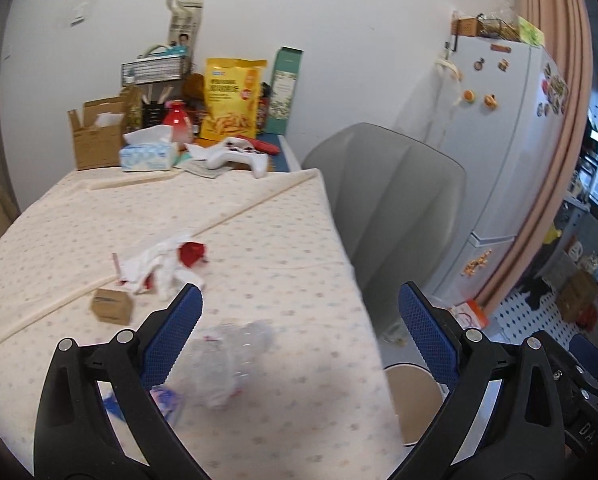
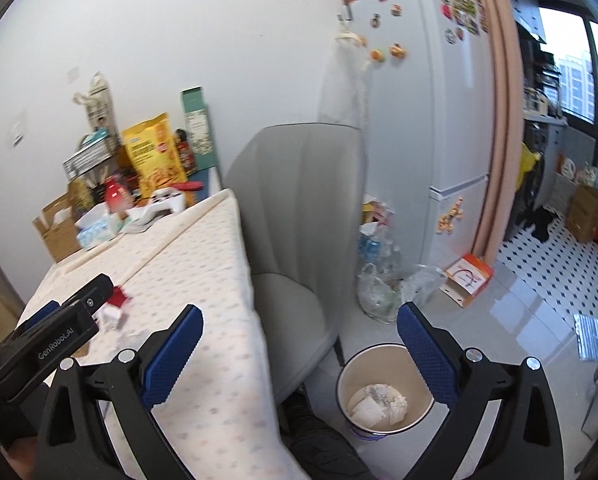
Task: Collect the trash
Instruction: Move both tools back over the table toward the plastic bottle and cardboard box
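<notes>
Tablecloth (image 1: 259, 240) spotted; chair (image 2: 299, 208), fridge (image 2: 419, 120), bin (image 2: 383, 390) beside.

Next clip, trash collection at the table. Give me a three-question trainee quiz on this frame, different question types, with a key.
1. True or false: the bin on the floor already holds crumpled paper.
2. Multiple choice: what lies nearest the left gripper on the table? A) game controller B) crushed clear plastic bottle C) tissue box
3. Fill in: the right gripper is ____ and holds nothing.

Key
1. True; white paper scraps lie at the bottom.
2. B; the crushed clear plastic bottle lies just ahead of the fingers, while the game controller and tissue box sit at the far end.
3. Open.
</notes>
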{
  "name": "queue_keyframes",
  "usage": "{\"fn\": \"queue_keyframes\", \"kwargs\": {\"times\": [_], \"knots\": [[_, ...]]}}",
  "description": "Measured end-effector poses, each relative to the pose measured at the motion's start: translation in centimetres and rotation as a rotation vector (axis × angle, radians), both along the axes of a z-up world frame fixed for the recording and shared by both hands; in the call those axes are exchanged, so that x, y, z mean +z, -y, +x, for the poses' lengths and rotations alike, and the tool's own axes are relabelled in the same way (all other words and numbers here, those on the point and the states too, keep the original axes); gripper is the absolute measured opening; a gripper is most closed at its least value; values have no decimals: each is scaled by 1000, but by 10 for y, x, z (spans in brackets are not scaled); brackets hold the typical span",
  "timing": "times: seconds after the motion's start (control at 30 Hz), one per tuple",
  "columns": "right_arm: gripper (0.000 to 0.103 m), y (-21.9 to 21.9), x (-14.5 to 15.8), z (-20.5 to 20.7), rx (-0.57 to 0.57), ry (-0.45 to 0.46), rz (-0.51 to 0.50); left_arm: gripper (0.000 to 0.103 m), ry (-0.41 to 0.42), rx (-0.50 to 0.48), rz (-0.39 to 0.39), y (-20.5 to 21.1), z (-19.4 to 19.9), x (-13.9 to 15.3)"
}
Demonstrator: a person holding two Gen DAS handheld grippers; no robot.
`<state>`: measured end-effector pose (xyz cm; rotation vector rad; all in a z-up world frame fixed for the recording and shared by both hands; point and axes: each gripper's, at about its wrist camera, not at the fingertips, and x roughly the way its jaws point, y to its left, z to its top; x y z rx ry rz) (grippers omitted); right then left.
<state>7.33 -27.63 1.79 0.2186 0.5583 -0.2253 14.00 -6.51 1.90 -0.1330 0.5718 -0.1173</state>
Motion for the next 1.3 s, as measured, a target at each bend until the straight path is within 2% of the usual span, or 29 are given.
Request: {"fn": "queue_keyframes", "kwargs": {"times": [0.23, 0.77, 1.0, 1.3], "knots": [[95, -52, 2, -3, 80, 2, -25, 97, 4, 80, -12, -50, -18, -2], [95, -122, -6, 0, 206, -25, -43, 97, -3, 215, 7, -130, -45, -15], [95, -149, -24, 3, 268, -63, -48, 97, -41, 279, 12, -161, -51, -32], [87, -175, -60, 21, 337, -163, -44, 97, -128, 338, 23, -189, -49, -67]]}}
